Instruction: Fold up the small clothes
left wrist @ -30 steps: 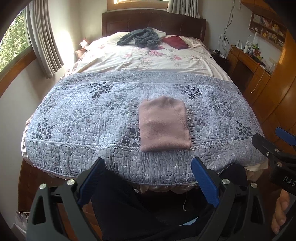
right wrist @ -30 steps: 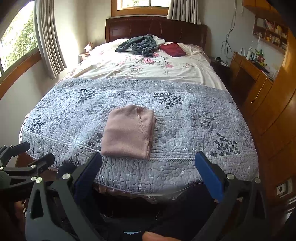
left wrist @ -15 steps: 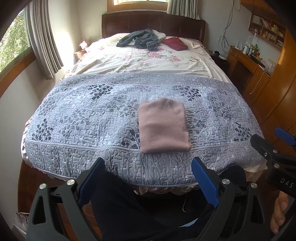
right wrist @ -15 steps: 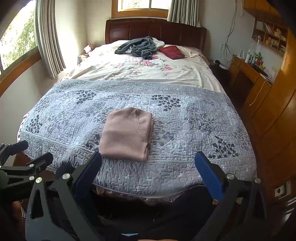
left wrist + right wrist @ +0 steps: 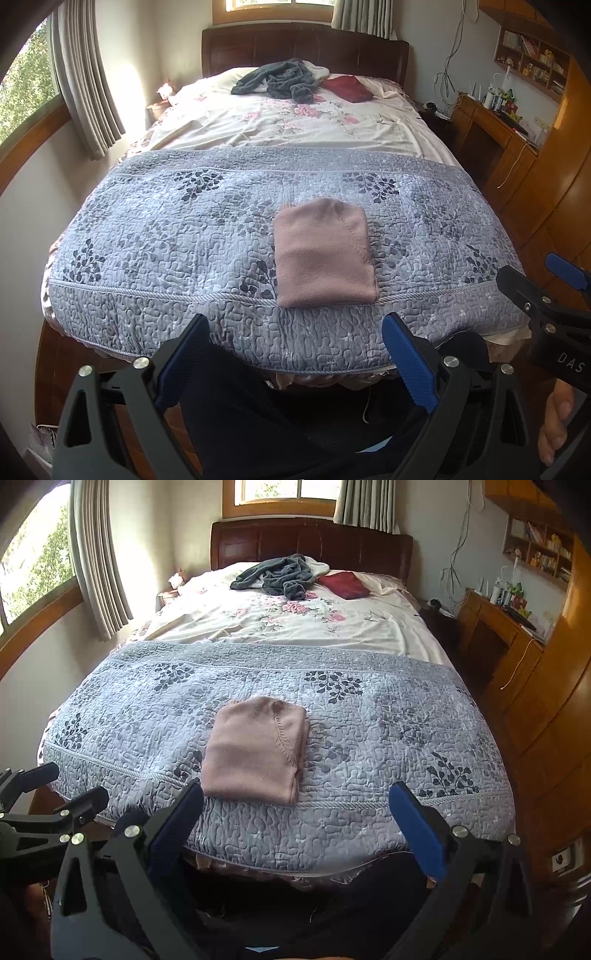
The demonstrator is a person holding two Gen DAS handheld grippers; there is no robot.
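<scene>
A folded pink knit garment (image 5: 323,254) (image 5: 256,749) lies flat on the grey quilted bedspread (image 5: 166,229) (image 5: 388,731), near the foot edge of the bed. My left gripper (image 5: 295,360) hangs open below that edge, off the bed, holding nothing. The right gripper (image 5: 295,827) is likewise open and empty, held back from the bed's foot. Each gripper shows at the side of the other's view: the right gripper (image 5: 543,291), the left gripper (image 5: 40,797). Neither touches the garment.
A dark grey garment (image 5: 277,81) (image 5: 279,574) and a dark red item (image 5: 347,88) (image 5: 343,583) lie near the headboard on the floral sheet. A wooden desk (image 5: 491,129) and cabinets stand to the right. Curtains and a window are at left. A person's dark-clothed legs fill the foreground.
Both grippers have drawn back slightly from the bed, staying open. The pink garment has not moved.
</scene>
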